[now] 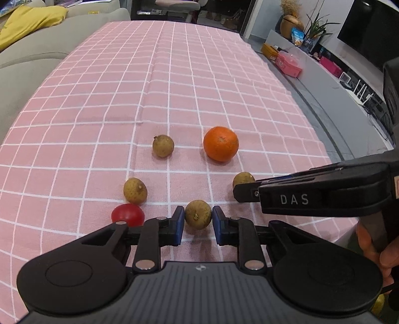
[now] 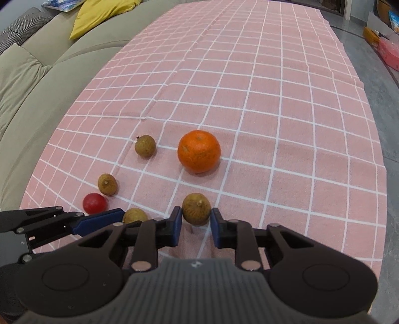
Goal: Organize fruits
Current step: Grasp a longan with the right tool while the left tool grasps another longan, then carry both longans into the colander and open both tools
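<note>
Tools (image 1: 198,220) (image 2: 195,220) each clamped on round, rough-skinned brown longans (image 1: 198,214) (image 2: 196,208).

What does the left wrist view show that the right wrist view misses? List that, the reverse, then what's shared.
Left wrist only: a television, a potted plant, and a person's hand holding the right gripper. Right wrist only: the left gripper from the side. Both: the pink checked cloth, orange, red tomato, four longans, sofa, yellow cushion.

orange (image 2: 199,151): centre of cloth | four brown longans (image 2: 145,146): scattered around it | red tomato (image 2: 94,203): near-left
</note>
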Available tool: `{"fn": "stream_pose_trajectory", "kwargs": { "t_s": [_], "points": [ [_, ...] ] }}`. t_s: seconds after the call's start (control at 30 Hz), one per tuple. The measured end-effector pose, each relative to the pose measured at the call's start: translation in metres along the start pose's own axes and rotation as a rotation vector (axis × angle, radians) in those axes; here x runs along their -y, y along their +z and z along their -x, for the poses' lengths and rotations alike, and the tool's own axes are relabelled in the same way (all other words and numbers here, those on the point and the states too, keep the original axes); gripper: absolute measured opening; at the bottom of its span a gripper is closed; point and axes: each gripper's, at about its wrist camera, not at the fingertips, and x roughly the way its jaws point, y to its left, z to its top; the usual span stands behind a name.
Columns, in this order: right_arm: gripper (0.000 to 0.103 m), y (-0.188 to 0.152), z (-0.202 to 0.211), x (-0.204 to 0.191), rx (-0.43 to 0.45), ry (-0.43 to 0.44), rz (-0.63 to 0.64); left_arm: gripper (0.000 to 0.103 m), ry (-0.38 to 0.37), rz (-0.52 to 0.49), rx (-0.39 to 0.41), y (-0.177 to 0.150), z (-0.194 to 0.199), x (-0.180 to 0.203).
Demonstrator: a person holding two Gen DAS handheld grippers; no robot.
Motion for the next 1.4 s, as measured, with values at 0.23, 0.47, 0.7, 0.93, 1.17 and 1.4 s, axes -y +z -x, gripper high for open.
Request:
{"fn": "stream_pose_trajectory", "kwargs": {
  "t_s": [0.23,0.47,0.7,0.93,1.17,1.4],
  "points": [
    [0.02,-0.008,0.037,-0.008,0.058,0.019,-0.013,0.026,-0.031,-0.002,0.045,0.004,0.038,0.001],
    [0.02,-0.035,0.099,-0.021,0.139,0.04,-0.037,0.026,-0.094,-0.017,0.088,-0.001,0.088,0.009],
    [0.02,-0.086,0.161,-0.022,0.189,0.023,-0.052,0.026,-0.244,-0.037,0.102,-0.012,0.121,0.027],
    [0.02,-0.142,0.201,-0.01,0.176,-0.034,-0.073,0.026,-0.351,-0.142,0.036,-0.03,0.124,0.058],
    [0.02,-0.183,0.202,0.003,0.128,-0.076,-0.095,0.026,-0.398,-0.278,-0.087,-0.064,0.109,0.092],
    [0.02,-0.194,0.198,0.012,0.104,-0.081,-0.108,0.026,-0.381,-0.375,-0.199,-0.081,0.087,0.11]
  ]
}}
